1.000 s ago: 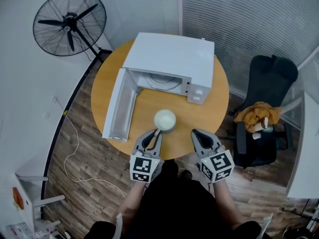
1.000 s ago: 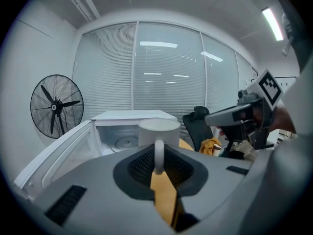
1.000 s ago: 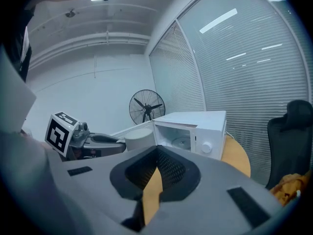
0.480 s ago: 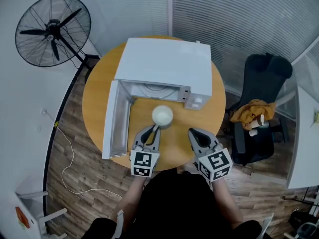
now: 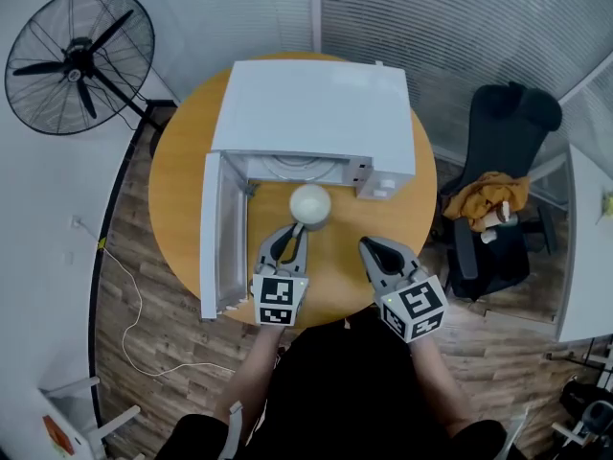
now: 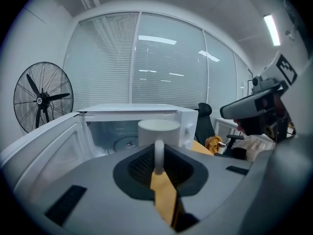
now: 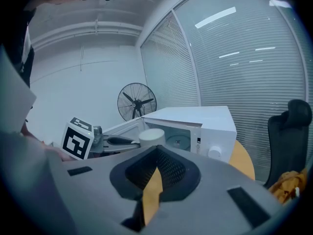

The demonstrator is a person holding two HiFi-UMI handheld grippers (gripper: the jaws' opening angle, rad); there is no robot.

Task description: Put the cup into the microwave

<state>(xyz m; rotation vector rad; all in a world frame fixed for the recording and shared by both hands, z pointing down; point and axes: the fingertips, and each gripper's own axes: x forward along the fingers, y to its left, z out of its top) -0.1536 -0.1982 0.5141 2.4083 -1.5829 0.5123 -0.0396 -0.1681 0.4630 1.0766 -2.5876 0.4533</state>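
A white cup (image 5: pixel 310 204) stands or hangs just in front of the open white microwave (image 5: pixel 316 103) on the round wooden table (image 5: pixel 177 199). My left gripper (image 5: pixel 297 229) is shut on the cup's handle (image 6: pixel 159 155), and the cup's body (image 6: pixel 159 131) rises right beyond the jaws. The microwave's door (image 5: pixel 222 233) is swung out to the left, and the glass turntable (image 6: pixel 124 142) shows inside the cavity. My right gripper (image 5: pixel 368 246) hovers to the right of the cup, shut, with nothing in it. In the right gripper view the cup (image 7: pixel 151 137) sits before the cavity.
A black pedestal fan (image 5: pixel 72 60) stands on the floor at the far left. At the right, a black office chair (image 5: pixel 503 161) holds a yellow cloth (image 5: pixel 488 199). A white cable (image 5: pixel 134 295) lies on the wooden floor beside the table.
The cup, held by my left gripper, has moved forward to the microwave's opening. The right gripper has followed alongside, still shut.
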